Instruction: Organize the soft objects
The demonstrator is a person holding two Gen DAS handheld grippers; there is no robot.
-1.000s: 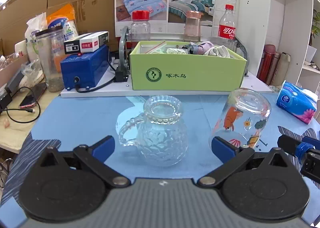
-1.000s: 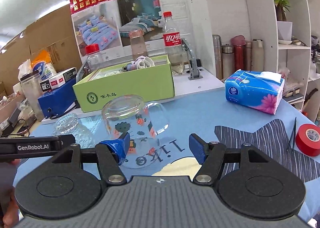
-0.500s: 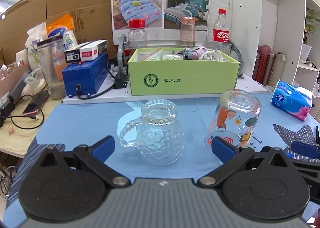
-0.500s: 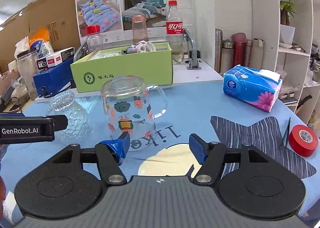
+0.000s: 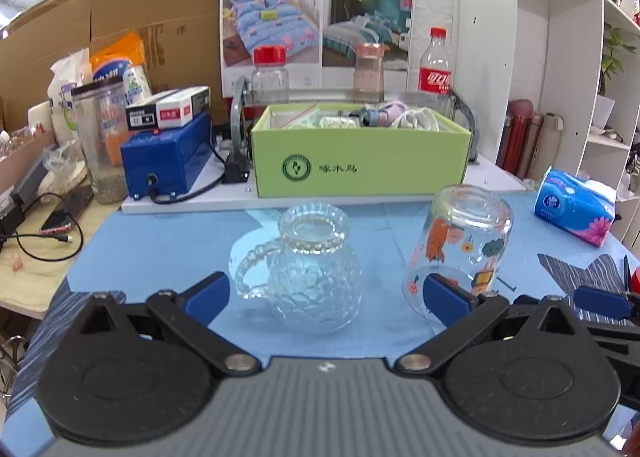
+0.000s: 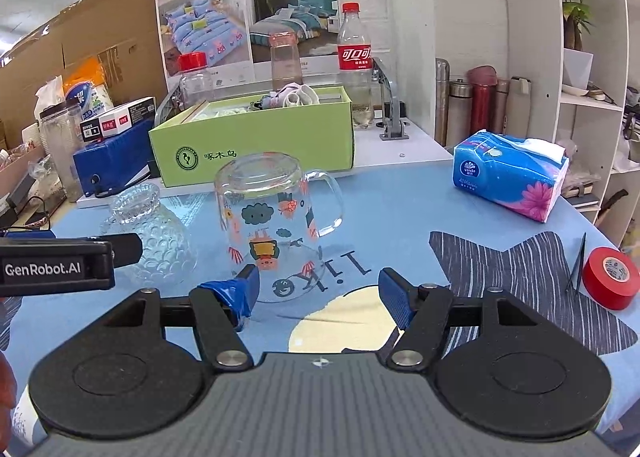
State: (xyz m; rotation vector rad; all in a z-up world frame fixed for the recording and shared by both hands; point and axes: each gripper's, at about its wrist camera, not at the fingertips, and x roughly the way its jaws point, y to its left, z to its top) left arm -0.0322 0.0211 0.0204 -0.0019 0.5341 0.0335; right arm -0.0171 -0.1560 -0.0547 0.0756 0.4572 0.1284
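In the green box (image 5: 362,161) at the back of the blue table (image 5: 160,241), the soft bundles (image 5: 404,117) lie heaped at its right end, beyond both glass mugs. Both the left gripper (image 5: 326,297) and right gripper (image 6: 318,293) hang spread, grasping nothing; the right looks nearer.

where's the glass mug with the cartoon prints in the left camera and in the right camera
Left wrist view: the cartoon-print glass mug stands upside down at right of centre, beside the right fingertip.
Right wrist view: it is at centre-left, just beyond the left fingertip.
Shared landmark: the green box behind it.
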